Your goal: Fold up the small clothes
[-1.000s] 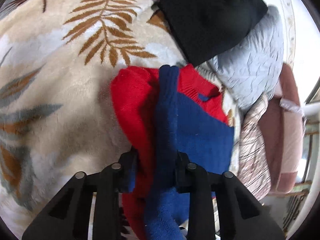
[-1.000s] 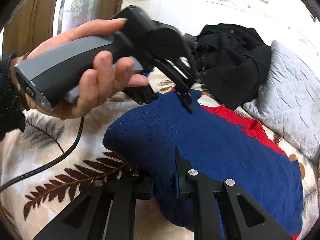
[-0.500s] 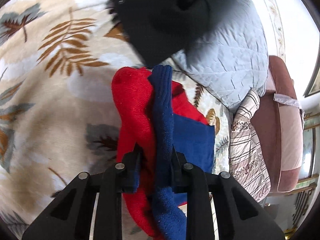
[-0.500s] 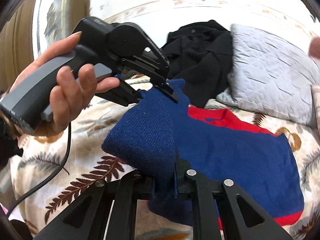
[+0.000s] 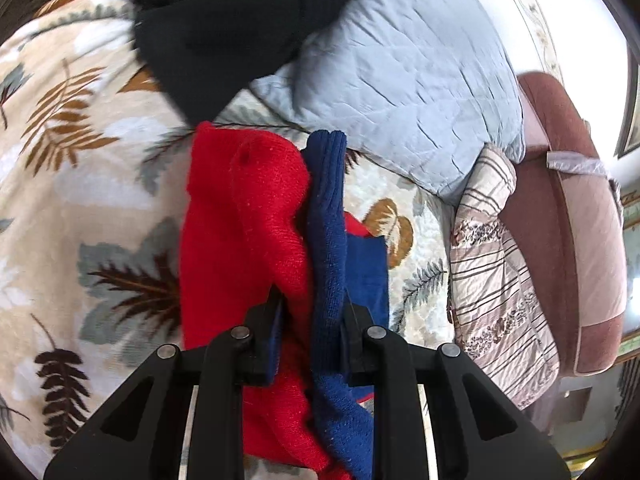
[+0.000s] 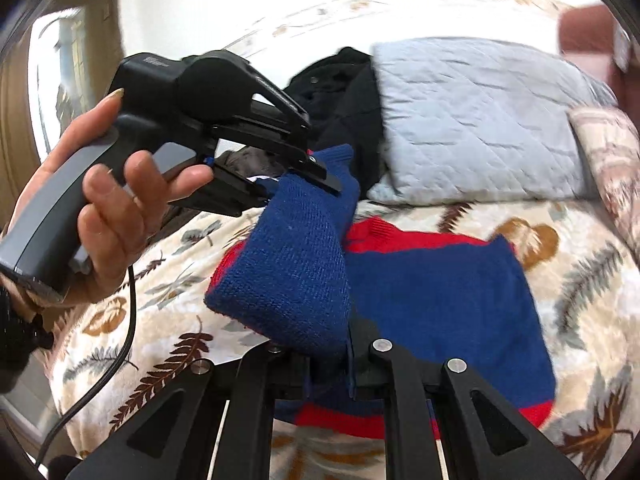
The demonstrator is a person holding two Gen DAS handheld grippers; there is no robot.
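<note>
Both grippers are clamped on the same knitted garment. Seen from its own camera, the left gripper [image 5: 311,320] has its jaws drawn close on a bunched fold of the red and blue sweater [image 5: 256,232], red knit on its left side and a blue ribbed strip on its right running forward between the fingers. From the right wrist camera the same left gripper [image 6: 316,172], held in the person's left hand [image 6: 108,216], pinches the blue cuff end of a sleeve and lifts it above the bed. The right gripper [image 6: 332,360] is likewise nearly closed, biting the lower edge of that raised blue fold. The remaining part of the sweater [image 6: 440,292] lies flat on the leaf-patterned bedspread [image 6: 580,280], blue with a red collar and red hem. A quilted grey pillow [image 6: 480,120] and a black garment [image 6: 344,96] lie beyond it. Faint lettering on the gripper's housing is too blurred to read.
</note>
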